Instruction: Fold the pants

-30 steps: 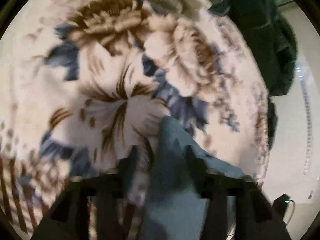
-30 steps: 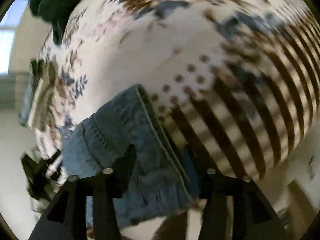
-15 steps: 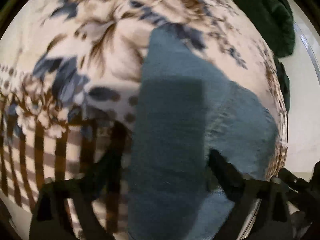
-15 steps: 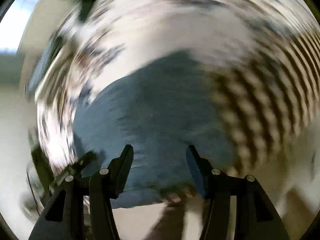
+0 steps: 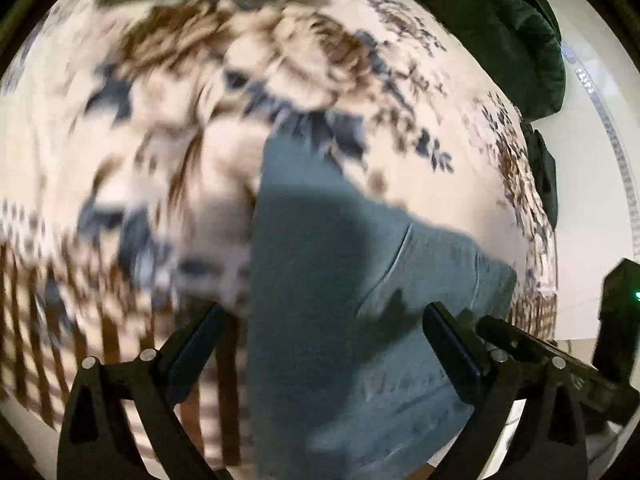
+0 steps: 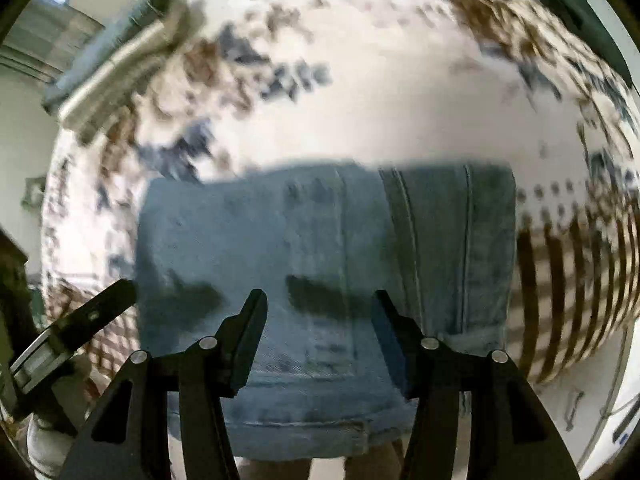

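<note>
Both jaws gape: the left hand-held gripper (image 5: 320, 332) and the right hand-held gripper (image 6: 318, 312) hover empty above the folded jeans (image 6: 320, 256), apparently flat on the floral bedspread (image 6: 400, 100); blur obscures contact.

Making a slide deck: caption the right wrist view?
Open right gripper above folded blue jeans lying on a floral blanket.

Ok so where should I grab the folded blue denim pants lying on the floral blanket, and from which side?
Probably the near hemmed edge of the folded blue denim pants, approached from the front edge of the floral blanket. That edge faces the open right gripper and the layers stack there, so one pinch should catch them all. The open left gripper could take the same edge further along.
</note>
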A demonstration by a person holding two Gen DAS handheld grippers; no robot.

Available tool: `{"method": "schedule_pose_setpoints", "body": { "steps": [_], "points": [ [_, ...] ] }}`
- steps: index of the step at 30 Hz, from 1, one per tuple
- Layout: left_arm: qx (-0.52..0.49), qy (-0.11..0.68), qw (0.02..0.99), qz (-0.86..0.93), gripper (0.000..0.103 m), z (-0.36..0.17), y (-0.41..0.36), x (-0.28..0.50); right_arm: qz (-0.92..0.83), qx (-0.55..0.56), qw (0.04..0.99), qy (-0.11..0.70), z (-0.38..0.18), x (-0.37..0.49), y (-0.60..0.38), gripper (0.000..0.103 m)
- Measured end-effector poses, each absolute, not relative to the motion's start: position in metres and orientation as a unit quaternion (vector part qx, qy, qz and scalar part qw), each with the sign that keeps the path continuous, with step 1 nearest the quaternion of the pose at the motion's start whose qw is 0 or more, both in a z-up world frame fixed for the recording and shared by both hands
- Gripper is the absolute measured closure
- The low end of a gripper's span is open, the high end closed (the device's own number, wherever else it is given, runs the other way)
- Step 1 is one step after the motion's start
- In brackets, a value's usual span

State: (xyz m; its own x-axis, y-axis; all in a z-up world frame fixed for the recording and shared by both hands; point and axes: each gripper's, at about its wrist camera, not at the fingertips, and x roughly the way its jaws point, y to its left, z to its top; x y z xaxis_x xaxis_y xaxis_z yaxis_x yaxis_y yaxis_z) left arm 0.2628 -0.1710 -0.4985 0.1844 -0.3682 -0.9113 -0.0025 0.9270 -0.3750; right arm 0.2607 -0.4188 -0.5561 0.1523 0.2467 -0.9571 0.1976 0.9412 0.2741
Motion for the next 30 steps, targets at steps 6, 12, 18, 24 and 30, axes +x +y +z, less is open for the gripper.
{"method": "schedule_pose_setpoints", "body": {
  "steps": [6,12,18,24,30],
  "points": [
    [-0.102,0.671,0.728,-0.091,0.0,-0.557,-0.189,0.313,0.005,0.168,0.717,0.677,-0.606,0.298,-0.413,0.045],
    [-0.158,0.676,0.712,-0.1,0.0,-0.564,-0.17,0.308,0.004,0.158,0.706,0.69,-0.613,0.306,-0.41,0.044],
    [-0.149,0.661,0.727,-0.109,0.0,-0.512,-0.167,0.241,0.019,0.204,0.71,0.674,-0.565,0.249,-0.432,0.044],
    [-0.16,0.706,0.686,-0.079,0.0,-0.557,-0.151,0.175,0.002,0.201,0.682,0.703,-0.598,0.177,-0.431,0.044],
    [-0.228,0.678,0.691,-0.104,0.001,-0.537,-0.136,0.184,-0.009,0.335,0.684,0.648,-0.577,0.166,-0.466,0.044]
  ]
}}
